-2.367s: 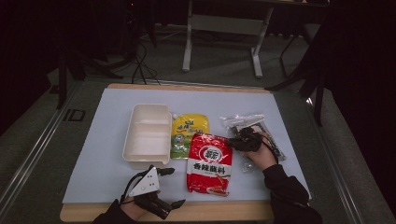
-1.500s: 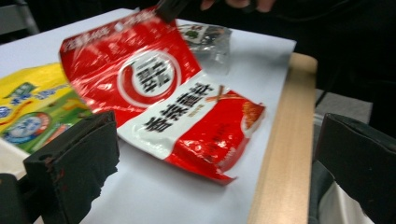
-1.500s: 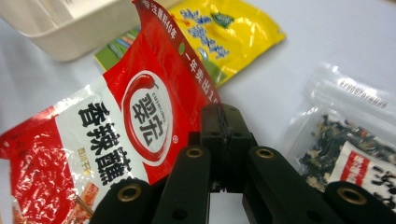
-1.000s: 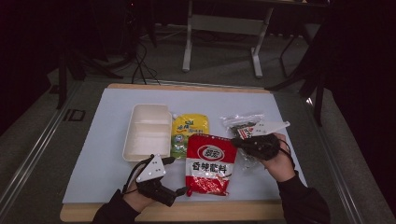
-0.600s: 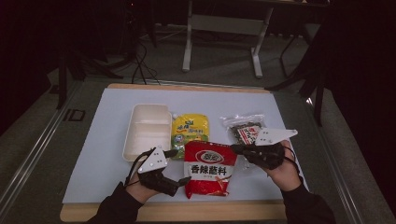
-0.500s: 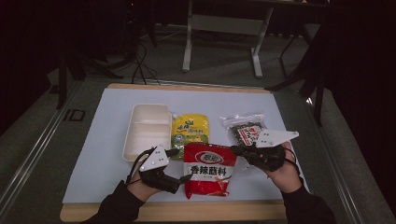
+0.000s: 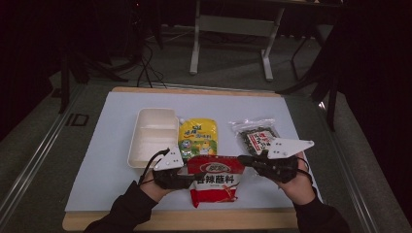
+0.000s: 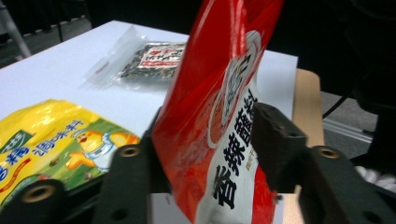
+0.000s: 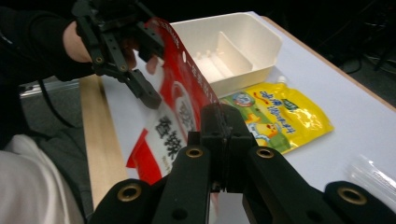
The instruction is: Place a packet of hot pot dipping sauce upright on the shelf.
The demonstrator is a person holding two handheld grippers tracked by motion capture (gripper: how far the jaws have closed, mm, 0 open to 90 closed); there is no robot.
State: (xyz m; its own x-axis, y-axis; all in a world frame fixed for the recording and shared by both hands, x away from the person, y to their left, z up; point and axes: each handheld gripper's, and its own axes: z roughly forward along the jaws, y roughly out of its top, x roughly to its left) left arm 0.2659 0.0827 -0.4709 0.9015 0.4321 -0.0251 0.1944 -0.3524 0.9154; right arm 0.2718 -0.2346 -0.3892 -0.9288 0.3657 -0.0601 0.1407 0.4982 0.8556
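Red-and-white flexible plastic seasoning pouch, just in front of the cream two-compartment tray on the worktop, looks light, limp and slick; flat edge seams suit gripping. The left claw has just been closing with one edge between its jaws, while the right claw pinches the opposite edge. Its print reads 香辣蘸料.

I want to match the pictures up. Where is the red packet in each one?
High view: red packet, bottom middle, between both tongs.
Left gripper view: centre, upright.
Right gripper view: left of centre.
Shared landmark: yellow pouch beside it.
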